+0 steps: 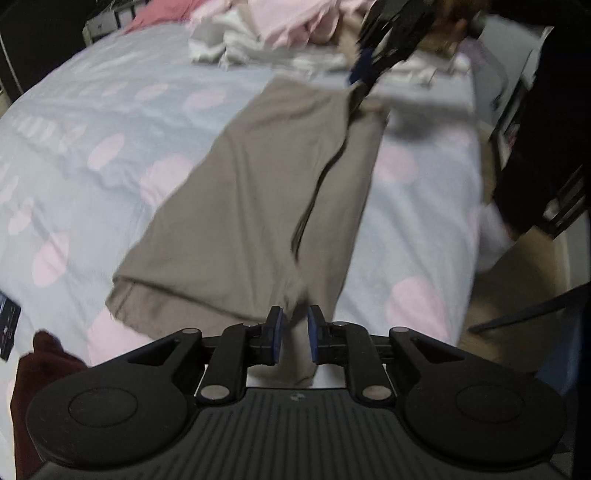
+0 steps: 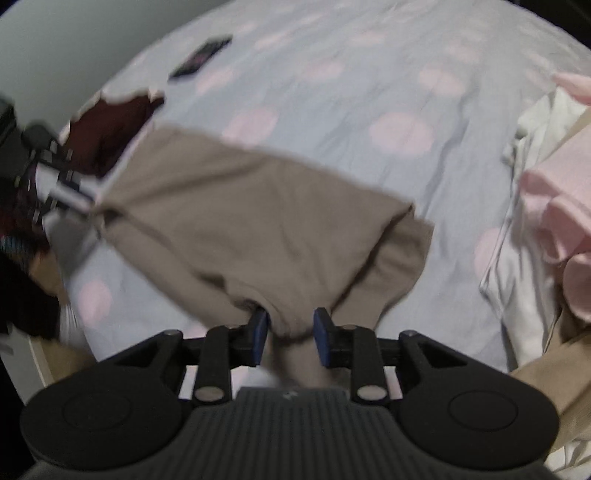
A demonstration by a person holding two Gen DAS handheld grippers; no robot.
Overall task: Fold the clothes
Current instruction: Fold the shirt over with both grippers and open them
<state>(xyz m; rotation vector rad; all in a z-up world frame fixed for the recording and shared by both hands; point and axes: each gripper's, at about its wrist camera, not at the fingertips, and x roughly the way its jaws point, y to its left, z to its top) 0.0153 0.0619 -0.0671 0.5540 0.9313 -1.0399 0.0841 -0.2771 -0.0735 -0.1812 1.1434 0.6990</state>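
Across a bed dressed in pale blue bedding with pink dots, a taupe garment stretched lengthwise between two grippers, partly lifted, its middle resting on the cover with a long crease down its right side. Beyond it, at the far end of the bed in the left wrist view, a heap of pink and white clothes; same heap along the right edge in the right wrist view. At the bed's near left corner, a dark maroon garment, also seen past the taupe cloth from the other side. Near the maroon piece, lying flat on the cover, a dark phone. Left gripper at the near end of the taupe garment, blue pads partly apart with a gathered fold of cloth running between them. Right gripper at the opposite end, pads likewise partly apart around a bunched edge of the same cloth; seen from the left wrist camera as a blurred dark shape pinching the far corner.
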